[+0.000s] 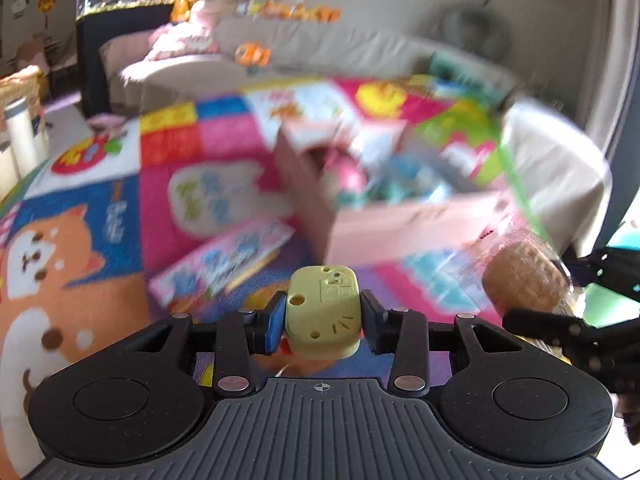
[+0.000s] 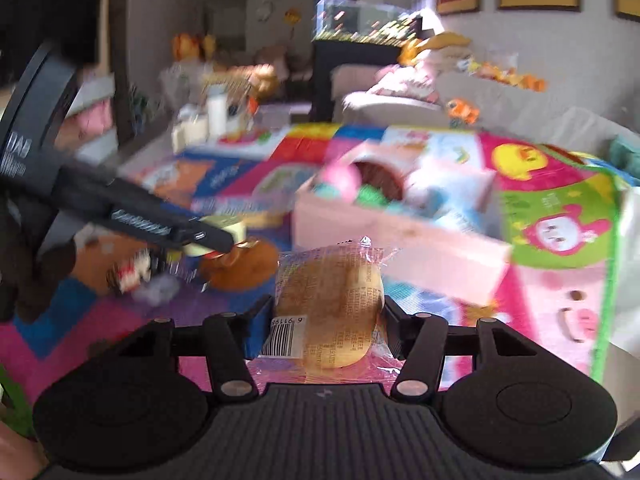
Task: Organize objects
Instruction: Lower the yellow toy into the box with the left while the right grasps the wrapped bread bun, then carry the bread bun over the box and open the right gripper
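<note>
Patchwork play mat (image 1: 224,152) under pink box (image 1: 396,224); left tongs (image 1: 322,320) clamping yellow toy (image 1: 322,312), right tongs (image 2: 326,324) wrapped bun (image 2: 330,312).

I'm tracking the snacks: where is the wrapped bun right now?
The wrapped bun is clamped in the right claw, held above the colourful play mat, just short of the pink box of toys.

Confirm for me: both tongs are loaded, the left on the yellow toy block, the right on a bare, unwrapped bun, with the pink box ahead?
Not quite. The bun in the right tongs is sealed in a clear printed wrapper with a barcode, as the right wrist view shows. The rest holds: the left tongs grip the yellow toy block, and the pink box lies ahead.
</note>
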The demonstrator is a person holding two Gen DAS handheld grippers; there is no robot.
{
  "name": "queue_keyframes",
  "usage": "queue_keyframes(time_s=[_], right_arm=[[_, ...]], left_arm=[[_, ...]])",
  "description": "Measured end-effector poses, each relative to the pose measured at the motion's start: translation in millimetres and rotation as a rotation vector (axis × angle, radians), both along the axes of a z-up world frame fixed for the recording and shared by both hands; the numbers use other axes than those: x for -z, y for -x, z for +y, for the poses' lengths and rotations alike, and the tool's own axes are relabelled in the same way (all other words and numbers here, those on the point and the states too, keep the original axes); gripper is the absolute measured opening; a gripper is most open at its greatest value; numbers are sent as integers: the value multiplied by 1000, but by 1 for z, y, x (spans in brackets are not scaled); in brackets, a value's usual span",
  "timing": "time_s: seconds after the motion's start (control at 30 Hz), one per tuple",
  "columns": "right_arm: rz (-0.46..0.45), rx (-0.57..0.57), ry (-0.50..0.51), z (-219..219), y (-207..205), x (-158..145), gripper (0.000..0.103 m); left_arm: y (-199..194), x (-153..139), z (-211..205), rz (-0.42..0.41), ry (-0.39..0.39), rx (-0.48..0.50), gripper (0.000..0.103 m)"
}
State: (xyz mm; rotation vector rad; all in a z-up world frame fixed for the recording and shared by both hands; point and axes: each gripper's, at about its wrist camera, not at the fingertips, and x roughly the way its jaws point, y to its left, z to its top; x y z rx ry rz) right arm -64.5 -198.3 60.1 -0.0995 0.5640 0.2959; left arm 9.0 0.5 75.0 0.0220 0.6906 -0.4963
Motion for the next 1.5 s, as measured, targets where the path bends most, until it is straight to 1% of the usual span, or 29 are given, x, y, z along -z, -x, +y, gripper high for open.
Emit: queue_keyframes(time_s=[0.07,0.17,0.27,0.3,0.37,0.43,0.5,0.6,0.63,0.73,0.8,0.87,0.9,0.97,1.03,1.1,1.2,1.27,1.33,1.37,1.43,1.5], right_arm=[[-50,46,-20,-18,8,-13,56],[-115,117,-45,-40,16,-27,56],[-151,160,-80,-55,18,-32,56],[-153,171,-90,-59,18,-32,56],[-147,189,-101,-64,15,-31,56],[-138,206,-106,-69,14,-29,56],[-131,216,-110,-75,14,-27,56],[-118,242,-123,-84,10,-24,56],[-110,251,-132,-87,7,-23,56],[-76,253,-171,-92,-7,-22,56],[-58,236,-187,-91,-27,-24,56],[-36,219,-202,-87,-56,-32,56],[-14,212,-218,-85,-70,-37,56],[42,216,-252,-85,-111,-44,56],[74,237,-246,-81,-155,-49,56],[97,283,-201,-74,-198,-48,56],[218,355,-215,-71,-253,-31,56],[302,383,-232,-67,-277,-15,56],[338,404,-237,-63,-287,-3,56],[344,410,-235,-61,-289,0,56],[337,428,-215,-58,-292,6,56],[314,434,-170,-53,-293,9,56]], left_arm=[[-1,-20,-5,-37,44,23,43],[-14,-51,-30,-96,67,69,43],[-35,-74,-62,-177,90,78,43],[-46,-78,-73,-181,116,76,43],[-68,-78,-90,-138,140,82,44],[-82,-72,-101,-142,114,34,41],[-84,-62,-102,-144,92,-2,40],[-71,-45,-78,-131,152,-14,40],[-62,-38,-65,-129,172,-12,40],[-28,-16,-37,-117,197,-4,40],[-6,2,-25,-97,213,22,40],[14,19,-17,-85,205,41,40],[22,25,-13,-84,189,40,40],[32,30,-5,-91,157,21,40],[38,29,6,-119,140,-4,40],[43,23,22,-155,145,-34,40],[43,17,43,-181,177,-82,40],[42,20,62,-196,199,-136,40],[37,27,81,-207,205,-220,40],[32,31,91,-194,218,-268,39],[22,42,112,-143,283,-349,37],[18,51,128,-115,342,-401,37]])
